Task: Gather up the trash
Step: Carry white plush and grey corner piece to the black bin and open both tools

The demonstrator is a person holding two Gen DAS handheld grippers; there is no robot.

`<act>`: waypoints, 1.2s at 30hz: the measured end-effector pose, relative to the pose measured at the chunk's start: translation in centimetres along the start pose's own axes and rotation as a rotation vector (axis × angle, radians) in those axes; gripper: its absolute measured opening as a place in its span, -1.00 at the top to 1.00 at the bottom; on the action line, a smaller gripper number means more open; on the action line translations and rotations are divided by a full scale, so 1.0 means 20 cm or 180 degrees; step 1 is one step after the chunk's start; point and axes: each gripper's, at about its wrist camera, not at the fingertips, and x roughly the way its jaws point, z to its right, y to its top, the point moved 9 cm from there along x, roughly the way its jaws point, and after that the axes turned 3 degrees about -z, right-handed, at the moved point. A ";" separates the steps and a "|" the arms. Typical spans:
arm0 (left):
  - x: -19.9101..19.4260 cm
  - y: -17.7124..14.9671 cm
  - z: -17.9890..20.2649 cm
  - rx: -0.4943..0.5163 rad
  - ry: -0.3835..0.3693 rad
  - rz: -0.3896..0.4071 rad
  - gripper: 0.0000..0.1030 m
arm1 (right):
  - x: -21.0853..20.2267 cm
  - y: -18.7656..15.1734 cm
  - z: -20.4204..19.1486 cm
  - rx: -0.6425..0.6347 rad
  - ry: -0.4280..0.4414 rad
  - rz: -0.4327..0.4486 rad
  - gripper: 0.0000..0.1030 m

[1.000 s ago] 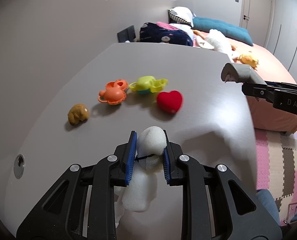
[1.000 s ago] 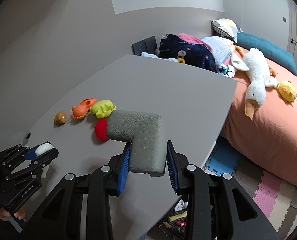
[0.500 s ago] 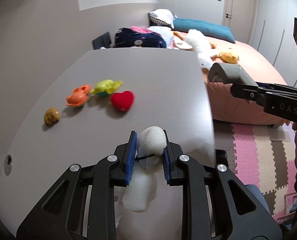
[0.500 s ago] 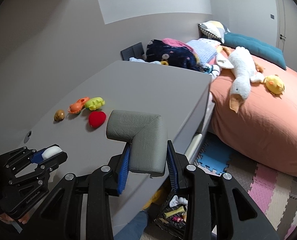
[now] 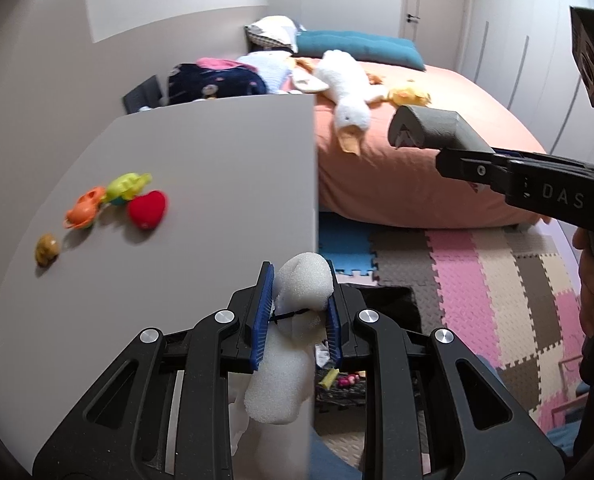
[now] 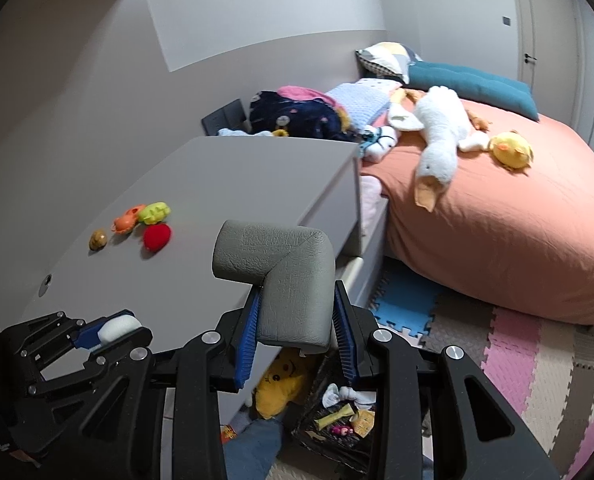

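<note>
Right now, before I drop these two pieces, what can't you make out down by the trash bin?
- Trash bin: in the right wrist view, the right claw and its grey foam corner cover most of it; rim unclear.
- Same bin in the left wrist view: the left claw and white foam hide its near side.
- Bin contents: too small to identify.

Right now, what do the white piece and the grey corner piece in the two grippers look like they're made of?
White piece in the left gripper: looks like soft packing foam, matte with a grainy open-cell surface, pinched in where the jaws squeeze it.

Grey corner piece in the right gripper: probably foam padding with a leather-like wrinkled skin; rounded edges, faint sheen.
</note>
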 end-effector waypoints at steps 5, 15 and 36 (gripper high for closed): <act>0.02 0.00 0.14 0.0135 -0.0095 -0.0023 0.54 | -0.05 -0.03 0.12 0.0111 -0.0074 0.0020 0.30; 0.07 0.02 0.40 0.0361 -0.0306 -0.0090 0.54 | -0.14 -0.08 0.33 0.0307 -0.0187 0.0070 0.30; 0.14 0.03 0.48 0.0526 -0.0258 -0.0144 -0.85 | -0.16 -0.11 0.56 0.0564 -0.0391 0.0059 -0.43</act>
